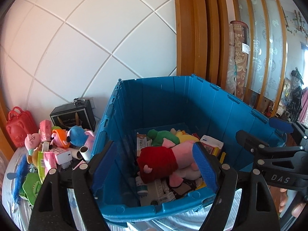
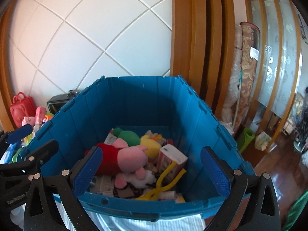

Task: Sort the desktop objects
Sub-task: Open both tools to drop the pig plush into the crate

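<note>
Pink plush pig [image 1: 182,154] in a red dress lies on its side on top of the contents of the blue crate [image 1: 227,107], head toward the near-left corner. Green plush [image 2: 128,136] and yellow plush [image 2: 151,144] lie just behind it; white carton [image 2: 172,158] and yellow plastic tongs [image 2: 163,181] to its right; small bottles and packets underneath.

Left hand-held gripper [image 1: 154,163]: jaws spread wide, nothing between the pads, poised over the crate's near rim with the pig lying just beyond the fingertips. Right hand-held gripper [image 2: 152,173]: jaws likewise wide apart and empty, above the near rim, pig and tongs beyond.

Left of the crate, on the desk [image 1: 9,188]: unsorted heap [image 1: 55,148] of plush toys, pink packets, a cardboard tube, plus a black box [image 1: 74,116] and red toy suitcase [image 1: 19,127]. Crate wall stands between heap and pig.
</note>
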`<state>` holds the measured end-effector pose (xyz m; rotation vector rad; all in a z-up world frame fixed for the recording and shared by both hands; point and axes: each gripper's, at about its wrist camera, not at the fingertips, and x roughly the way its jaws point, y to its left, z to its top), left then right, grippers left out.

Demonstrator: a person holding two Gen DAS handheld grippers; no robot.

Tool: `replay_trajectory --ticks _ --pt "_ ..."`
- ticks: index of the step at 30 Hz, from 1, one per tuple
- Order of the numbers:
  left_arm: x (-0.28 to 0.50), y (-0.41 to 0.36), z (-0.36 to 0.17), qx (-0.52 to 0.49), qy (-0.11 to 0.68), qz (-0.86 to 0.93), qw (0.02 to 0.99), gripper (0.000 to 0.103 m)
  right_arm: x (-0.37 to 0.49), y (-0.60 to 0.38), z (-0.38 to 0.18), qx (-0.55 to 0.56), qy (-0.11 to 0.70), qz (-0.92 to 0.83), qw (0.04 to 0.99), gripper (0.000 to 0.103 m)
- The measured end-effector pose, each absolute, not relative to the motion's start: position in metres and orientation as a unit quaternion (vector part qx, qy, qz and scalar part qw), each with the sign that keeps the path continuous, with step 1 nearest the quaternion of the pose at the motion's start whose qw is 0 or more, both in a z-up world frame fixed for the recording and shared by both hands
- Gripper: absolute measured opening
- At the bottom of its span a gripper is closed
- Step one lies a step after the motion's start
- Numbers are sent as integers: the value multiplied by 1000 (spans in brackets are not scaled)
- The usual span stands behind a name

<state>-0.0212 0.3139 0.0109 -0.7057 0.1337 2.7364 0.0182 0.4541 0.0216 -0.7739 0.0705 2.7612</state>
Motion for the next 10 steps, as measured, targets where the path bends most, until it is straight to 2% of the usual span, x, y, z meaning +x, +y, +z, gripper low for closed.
replay_trajectory --ticks 10 --pt "-19 301 13 -241 39 960 140 81 17 449 23 -265 24 954 137 103"
